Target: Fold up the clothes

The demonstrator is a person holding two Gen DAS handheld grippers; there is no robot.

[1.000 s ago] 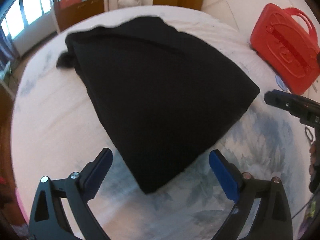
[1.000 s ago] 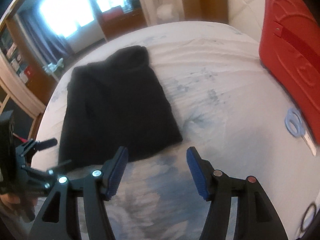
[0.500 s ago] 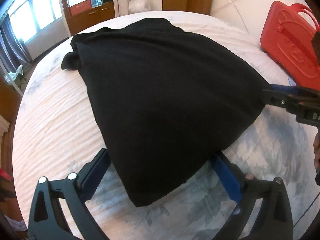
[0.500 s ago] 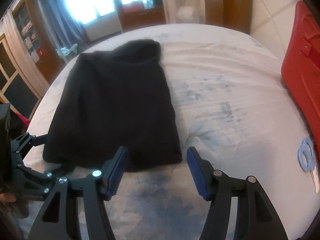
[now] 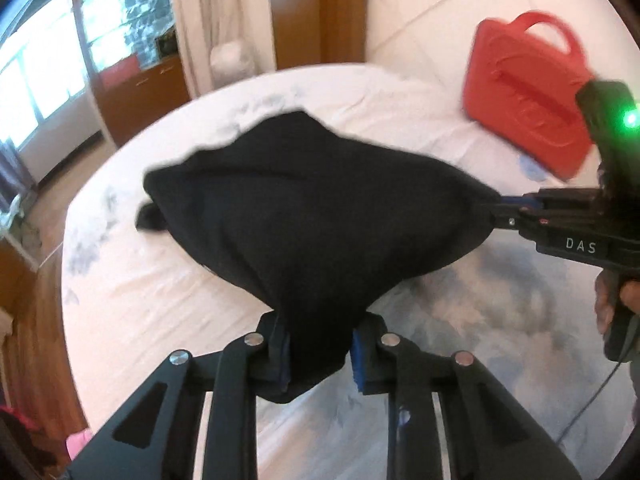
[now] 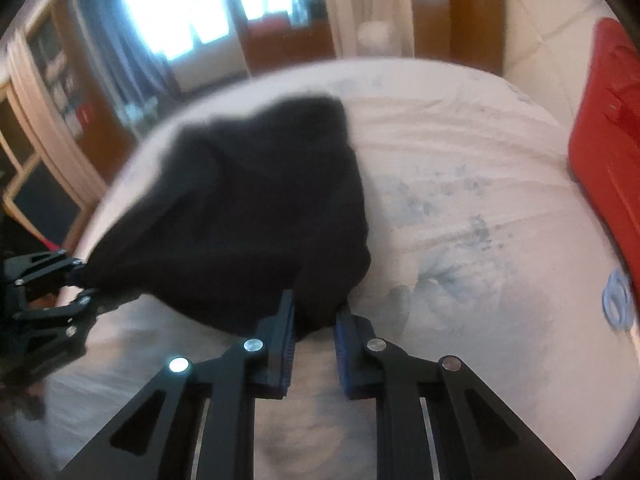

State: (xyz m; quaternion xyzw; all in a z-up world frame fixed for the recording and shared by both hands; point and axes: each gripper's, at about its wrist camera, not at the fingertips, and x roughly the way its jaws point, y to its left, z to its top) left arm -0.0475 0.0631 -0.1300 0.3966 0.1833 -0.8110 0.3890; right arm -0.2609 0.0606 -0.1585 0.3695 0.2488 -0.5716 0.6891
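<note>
A black garment (image 5: 304,216) lies on the white bed, its near edge lifted off the sheet. My left gripper (image 5: 320,344) is closing, its blue pads pinching the garment's near corner, which bunches between them. In the right wrist view the same black garment (image 6: 256,216) has its other near corner caught between the closing pads of my right gripper (image 6: 316,320). The right gripper (image 5: 496,208) shows at the cloth's right corner in the left wrist view, the left gripper (image 6: 80,284) at its left corner in the right wrist view. The cloth's far end rests on the bed.
A red plastic case (image 5: 528,96) leans at the bed's far right, against the white headboard. A small pale blue object (image 6: 616,300) lies on the sheet (image 6: 460,240) near it. Wooden cabinets and bright windows stand beyond the bed (image 5: 140,288). A person's hand (image 5: 612,300) holds the right gripper's handle.
Both grippers went from open to closed on the garment's two near corners. The left one rose, lifting the near edge so the cloth now stretches taut between the two grippers.
</note>
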